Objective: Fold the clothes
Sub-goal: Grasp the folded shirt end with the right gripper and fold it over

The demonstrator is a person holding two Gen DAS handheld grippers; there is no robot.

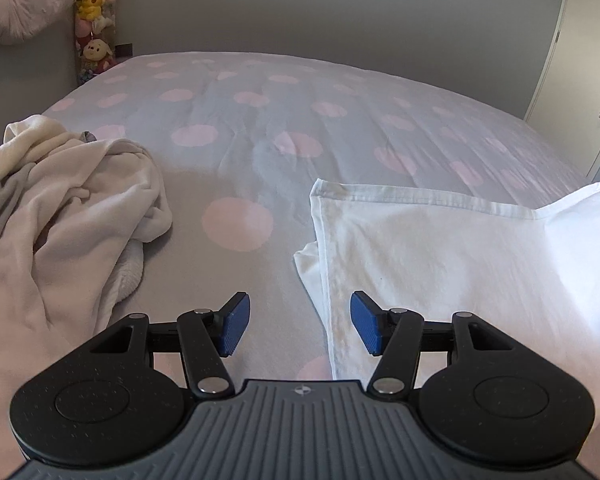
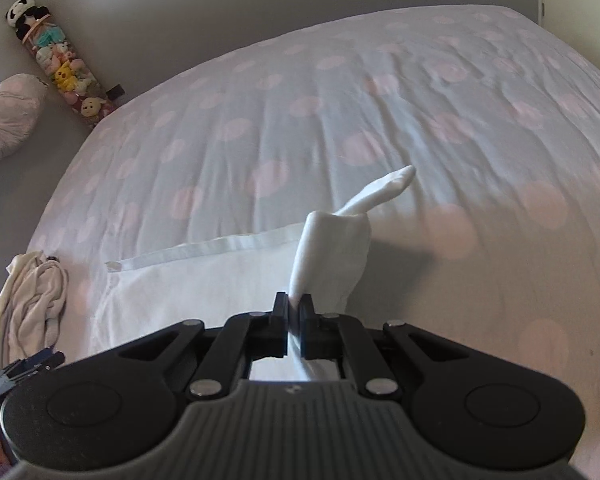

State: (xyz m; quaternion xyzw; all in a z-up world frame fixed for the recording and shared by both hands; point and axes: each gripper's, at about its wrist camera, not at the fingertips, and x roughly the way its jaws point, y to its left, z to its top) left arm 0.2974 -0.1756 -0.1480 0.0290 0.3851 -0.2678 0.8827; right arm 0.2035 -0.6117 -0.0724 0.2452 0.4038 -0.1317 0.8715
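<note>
The white garment (image 1: pixel 440 260) lies flat on the bed (image 1: pixel 260 120). The right gripper (image 2: pixel 294 312) has its jaws clamped on a raised fold of it; carry that fold across evenly. The left gripper (image 1: pixel 298 326) hovers at the garment's near edge, jaws wide and empty; pin that edge to prevent dragging.

wide bed (image 1: pixel 260 120) under a pale sheet with pink dots, lightly creased. a white garment (image 1: pixel 440 264) lies flat near the front edge, hem facing the wall. a crumpled cream garment (image 1: pixel 60 208) sits heaped well to its left.
</note>
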